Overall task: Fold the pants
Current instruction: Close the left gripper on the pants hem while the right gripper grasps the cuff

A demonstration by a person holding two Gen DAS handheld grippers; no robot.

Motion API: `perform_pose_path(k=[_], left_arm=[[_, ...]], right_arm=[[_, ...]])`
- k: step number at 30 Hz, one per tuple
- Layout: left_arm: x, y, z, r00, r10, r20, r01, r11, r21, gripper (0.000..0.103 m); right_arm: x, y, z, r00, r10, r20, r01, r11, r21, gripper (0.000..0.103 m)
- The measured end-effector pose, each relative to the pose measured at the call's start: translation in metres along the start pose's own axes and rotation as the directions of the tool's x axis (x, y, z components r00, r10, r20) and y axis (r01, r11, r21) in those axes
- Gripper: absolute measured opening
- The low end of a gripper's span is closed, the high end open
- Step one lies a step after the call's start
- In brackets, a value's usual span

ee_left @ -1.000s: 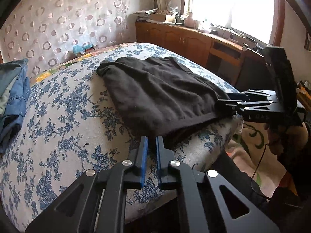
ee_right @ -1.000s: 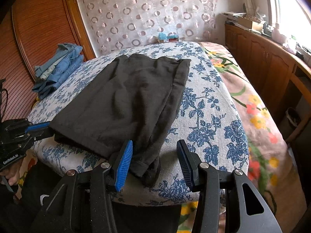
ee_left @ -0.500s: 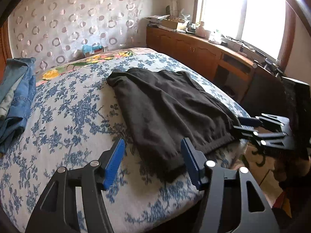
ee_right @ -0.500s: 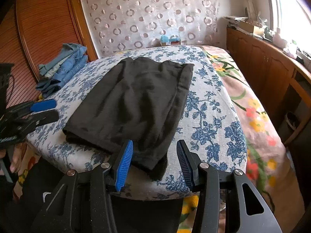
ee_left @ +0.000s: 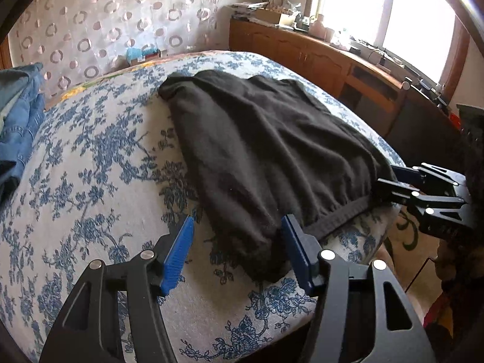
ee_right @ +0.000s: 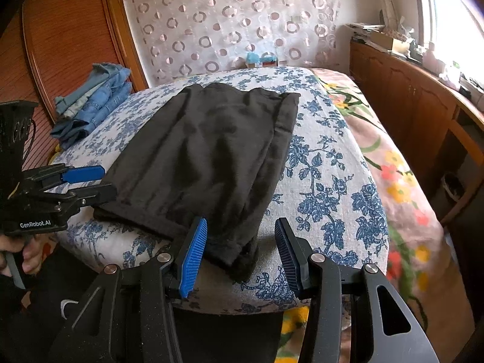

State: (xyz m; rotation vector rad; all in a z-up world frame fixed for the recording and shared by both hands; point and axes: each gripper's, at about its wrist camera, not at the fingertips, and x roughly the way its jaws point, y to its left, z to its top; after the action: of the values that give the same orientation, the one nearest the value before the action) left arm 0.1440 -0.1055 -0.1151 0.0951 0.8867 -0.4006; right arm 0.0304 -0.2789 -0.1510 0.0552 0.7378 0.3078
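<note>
A pile of blue jeans [ee_right: 93, 99] lies at the far left of the bed [ee_right: 326, 181], against the wooden wardrobe [ee_right: 69, 36] and well apart from the work. The left gripper [ee_left: 237, 243] comes next: its jaws have just been opening, and they now stand apart with the blue pads [ee_left: 178, 257] on either side of the near left corner of the black pants [ee_left: 257, 157]. The pads do not press on the cloth. In the right wrist view this gripper [ee_right: 90, 183] reaches in from the left edge at the pants' [ee_right: 211, 154] corner, with a hand [ee_right: 21, 251] on its grip below.

The pants lie flat in the middle of the blue-flowered bedspread, folded lengthwise into a long dark panel that runs from the near edge of the bed toward the patterned curtain [ee_right: 236, 21].

The right gripper [ee_right: 240, 251] sits at the near right corner, its jaws half open. The dark corner of cloth lies between the pads [ee_right: 193, 260] and looks untouched, though the left pad partly hides the cloth's edge. A wooden sideboard [ee_right: 408, 96] stands under the bright window on the right.
</note>
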Motion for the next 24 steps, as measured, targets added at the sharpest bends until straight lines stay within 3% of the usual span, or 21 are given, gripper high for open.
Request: perform_pose_path(k=[7, 13, 16, 24], left_arm=[[0.0024, 0.0006, -0.0056, 1.000, 0.001, 0.017, -0.001, 1.000, 0.007, 0.061], [0.0018, 0.0001, -0.0070, 1.000, 0.006, 0.030, -0.006, 1.000, 0.012, 0.061], [0.0012, -0.0005, -0.0075, 0.999, 0.008, 0.032, -0.008, 1.000, 0.008, 0.061], [-0.0020, -0.0022, -0.0095, 0.999, -0.007, 0.032, 0.007, 1.000, -0.002, 0.061]], right_arm=[[0.0043, 0.0059, 0.0012, 1.000, -0.001, -0.007, 0.001, 1.000, -0.010, 0.048], [0.0073, 0.0046, 0.0006, 0.999, 0.047, 0.000, -0.047, 0.999, 0.006, 0.030], [0.0082, 0.0035, -0.0005, 0.999, 0.052, 0.003, -0.052, 0.999, 0.005, 0.025], [0.0079, 0.0033, -0.0038, 0.998, 0.055, 0.014, -0.055, 0.998, 0.003, 0.025]])
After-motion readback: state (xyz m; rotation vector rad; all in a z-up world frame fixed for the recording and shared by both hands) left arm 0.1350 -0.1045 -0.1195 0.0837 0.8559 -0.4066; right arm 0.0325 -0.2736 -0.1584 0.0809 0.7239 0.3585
